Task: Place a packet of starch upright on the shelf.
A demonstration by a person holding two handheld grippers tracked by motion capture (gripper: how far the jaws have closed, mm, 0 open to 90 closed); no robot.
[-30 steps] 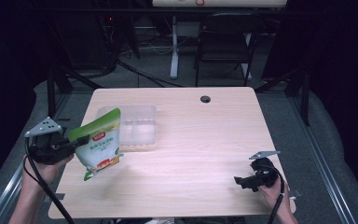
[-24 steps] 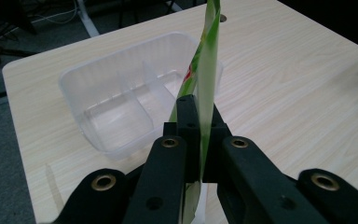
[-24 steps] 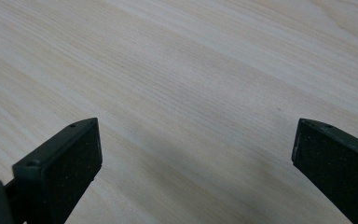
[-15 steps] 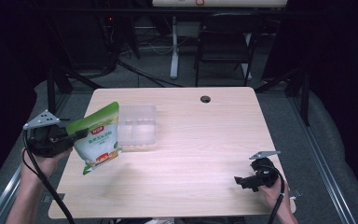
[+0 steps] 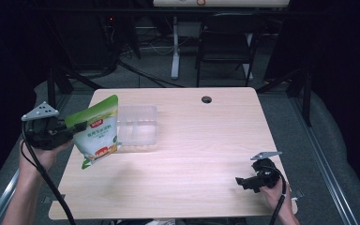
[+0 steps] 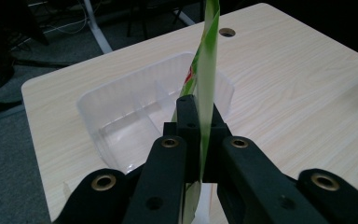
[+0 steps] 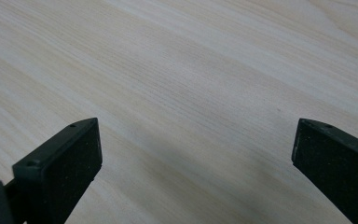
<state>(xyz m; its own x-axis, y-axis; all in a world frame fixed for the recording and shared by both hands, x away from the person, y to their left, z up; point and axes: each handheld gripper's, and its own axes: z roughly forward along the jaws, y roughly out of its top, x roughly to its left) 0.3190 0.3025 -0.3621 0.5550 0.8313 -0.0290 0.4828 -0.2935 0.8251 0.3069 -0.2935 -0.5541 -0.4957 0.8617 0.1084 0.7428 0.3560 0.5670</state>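
Observation:
A green-and-white snack pouch [image 5: 97,131] hangs above the table's left side, pinched at its edge by my left gripper [image 5: 77,127]. In the left gripper view the jaws are shut on the pouch's thin green edge [image 6: 206,79], with my left gripper [image 6: 200,135] just over the clear plastic container [image 6: 135,112]. That clear container [image 5: 138,125] sits on the table right behind the pouch. At the table's near right corner my right gripper [image 5: 242,181] rests low, and in the right gripper view my right gripper [image 7: 196,154] stands wide open over bare wood.
The light wooden table [image 5: 201,154] has a round cable hole [image 5: 206,99] near its far edge. A dark chair [image 5: 225,47] and a white table leg [image 5: 175,51] stand behind it. Cables trail from both grippers toward the near edge.
My left gripper has lifted the pouch a little and drawn it leftward, so it hangs higher off the table. The right gripper has stayed still.

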